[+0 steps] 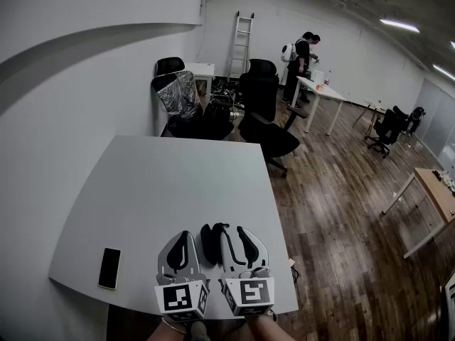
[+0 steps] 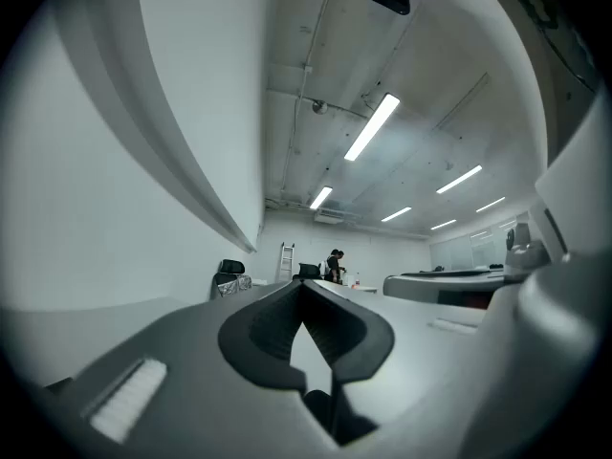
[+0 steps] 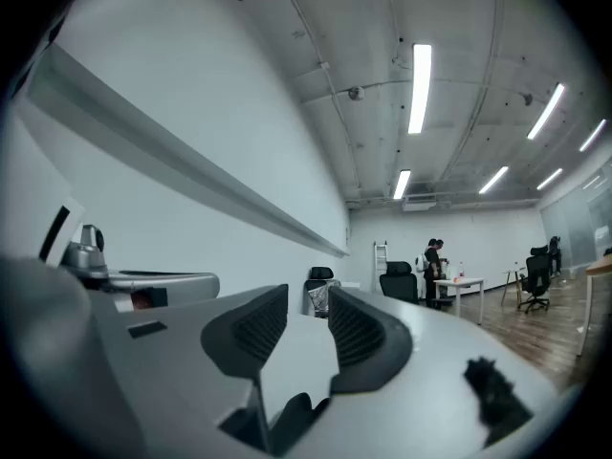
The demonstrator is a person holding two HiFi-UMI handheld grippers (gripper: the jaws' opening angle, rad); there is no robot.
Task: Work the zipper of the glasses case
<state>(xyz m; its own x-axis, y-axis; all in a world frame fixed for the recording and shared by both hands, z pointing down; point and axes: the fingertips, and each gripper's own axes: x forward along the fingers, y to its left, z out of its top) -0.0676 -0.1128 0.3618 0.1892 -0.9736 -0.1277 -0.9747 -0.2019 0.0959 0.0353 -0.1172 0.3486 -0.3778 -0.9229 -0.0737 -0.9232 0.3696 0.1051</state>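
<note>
Left tool was shut, right tool partway open, both empty over the bench (no case in sight tbh). Imo find it first, then pinch the zip pull.

A dark phone lies near the grey table's left edge; office chairs and a ladder stand beyond.

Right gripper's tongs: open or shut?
Open: the right gripper has its tongs standing apart, with nothing held between them.

white wall | wood floor | ladder | black office chairs | strip lights
</note>
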